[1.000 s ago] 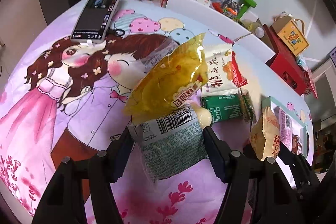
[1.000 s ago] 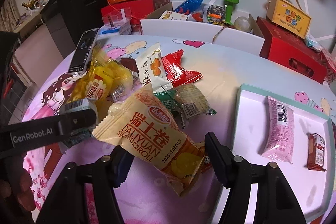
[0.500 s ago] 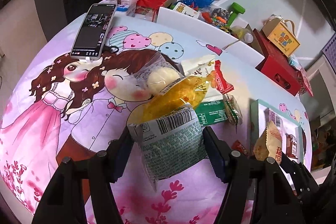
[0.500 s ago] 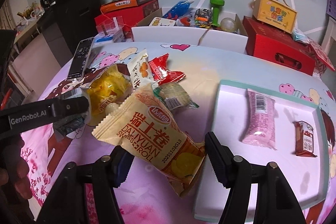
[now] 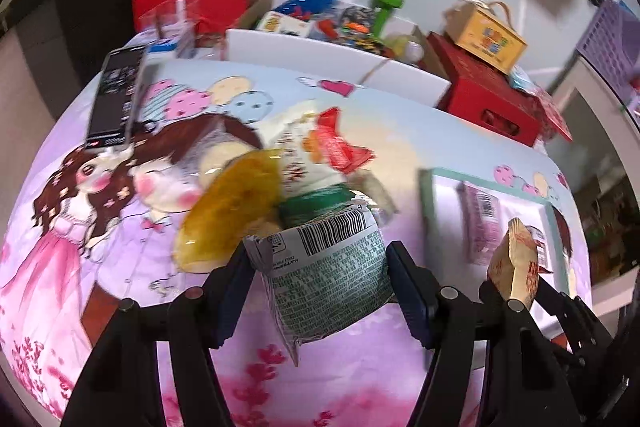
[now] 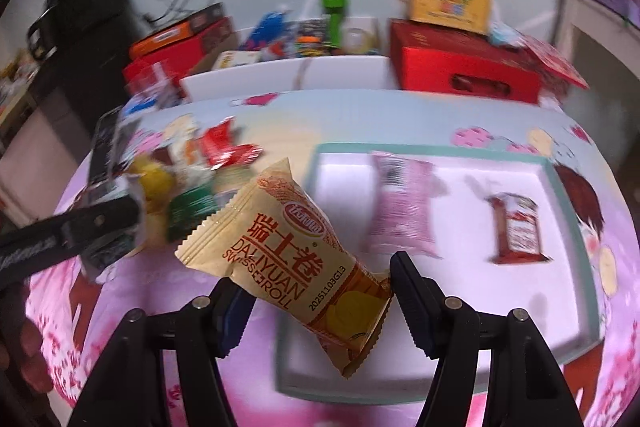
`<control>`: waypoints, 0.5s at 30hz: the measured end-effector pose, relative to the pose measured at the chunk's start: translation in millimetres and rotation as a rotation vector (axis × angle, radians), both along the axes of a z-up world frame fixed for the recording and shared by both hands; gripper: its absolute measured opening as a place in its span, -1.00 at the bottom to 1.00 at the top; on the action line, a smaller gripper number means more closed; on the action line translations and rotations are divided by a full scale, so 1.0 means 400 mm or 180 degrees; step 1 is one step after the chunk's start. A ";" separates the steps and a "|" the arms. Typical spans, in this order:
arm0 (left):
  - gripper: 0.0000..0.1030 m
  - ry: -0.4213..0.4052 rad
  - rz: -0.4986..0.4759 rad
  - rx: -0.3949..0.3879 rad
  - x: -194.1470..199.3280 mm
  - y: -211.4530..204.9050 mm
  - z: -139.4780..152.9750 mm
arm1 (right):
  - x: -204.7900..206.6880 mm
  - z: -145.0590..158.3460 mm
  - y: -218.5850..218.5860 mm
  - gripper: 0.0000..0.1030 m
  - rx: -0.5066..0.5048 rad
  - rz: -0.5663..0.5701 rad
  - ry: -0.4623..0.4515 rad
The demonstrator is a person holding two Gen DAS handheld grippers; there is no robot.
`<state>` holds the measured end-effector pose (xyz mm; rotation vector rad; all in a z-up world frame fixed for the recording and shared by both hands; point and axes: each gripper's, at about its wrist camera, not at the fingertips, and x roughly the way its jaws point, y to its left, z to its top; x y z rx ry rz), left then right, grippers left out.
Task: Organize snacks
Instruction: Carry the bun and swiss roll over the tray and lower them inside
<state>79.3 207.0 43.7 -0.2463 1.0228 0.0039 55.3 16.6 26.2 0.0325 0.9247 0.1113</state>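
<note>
Looked like lived-in home room. Round table wore cartoon tablecloth [image 5: 100,211] with girl in pink dress. Red gift boxes [image 6: 464,75], yellow carry box [image 6: 448,1], toys crowded wall side; smartphone [image 5: 116,99] lay nearby.

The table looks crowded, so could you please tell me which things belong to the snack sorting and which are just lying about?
Belongs to the job:
Swiss roll pack in the right claw
green packet in the left claw
tray
pink packet
snack pile

Just lying about:
phone
red box
yellow box
</note>
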 end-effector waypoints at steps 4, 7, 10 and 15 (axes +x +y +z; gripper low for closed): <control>0.32 -0.0030 -0.0217 -0.0015 0.007 -0.065 0.005 | 0.007 0.003 -0.076 0.33 -0.0068 -0.0290 -0.0003; 0.32 -0.0030 -0.0482 -0.0063 0.011 -0.135 0.004 | 0.006 0.001 -0.131 0.33 -0.0129 -0.0510 0.0028; 0.32 -0.0020 -0.0722 -0.0019 0.011 -0.206 0.001 | 0.006 -0.002 -0.188 0.33 -0.0109 -0.0724 0.0083; 0.32 0.0050 -0.1039 -0.0005 0.008 -0.305 -0.017 | 0.004 -0.009 -0.263 0.33 -0.0095 -0.1017 0.0176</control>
